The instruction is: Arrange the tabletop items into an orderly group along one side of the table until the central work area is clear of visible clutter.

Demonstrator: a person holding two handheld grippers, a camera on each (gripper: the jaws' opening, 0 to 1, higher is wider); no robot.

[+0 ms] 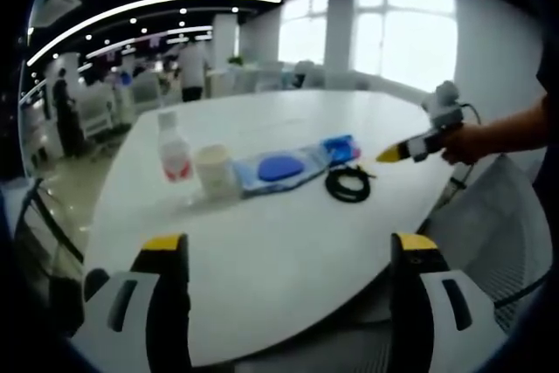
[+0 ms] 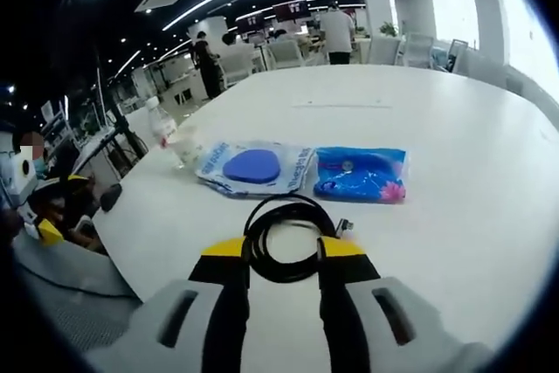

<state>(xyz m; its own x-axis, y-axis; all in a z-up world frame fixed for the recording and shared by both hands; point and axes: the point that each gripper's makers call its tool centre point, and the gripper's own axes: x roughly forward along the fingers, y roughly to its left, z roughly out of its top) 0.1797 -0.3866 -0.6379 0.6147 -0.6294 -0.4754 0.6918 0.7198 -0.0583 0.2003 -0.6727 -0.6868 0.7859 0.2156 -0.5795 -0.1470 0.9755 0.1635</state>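
White bench (image 1: pixel 288 251) with a row of items: bottle (image 1: pixel 174 150), cup (image 1: pixel 215 170), two blue packets (image 1: pixel 281 167) (image 2: pixel 361 173), coiled black cable (image 2: pixel 288 238). The right hand-held gripper (image 2: pixel 281 255) (jaws slightly parted) hovered over the cable; the left hand-held gripper (image 1: pixel 288 255) stood spread wide, empty

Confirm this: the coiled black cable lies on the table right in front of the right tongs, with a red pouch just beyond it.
Not quite. The pouch beyond the coiled black cable is blue, not red, as the right gripper view shows. The cable does lie on the table before the right tongs.
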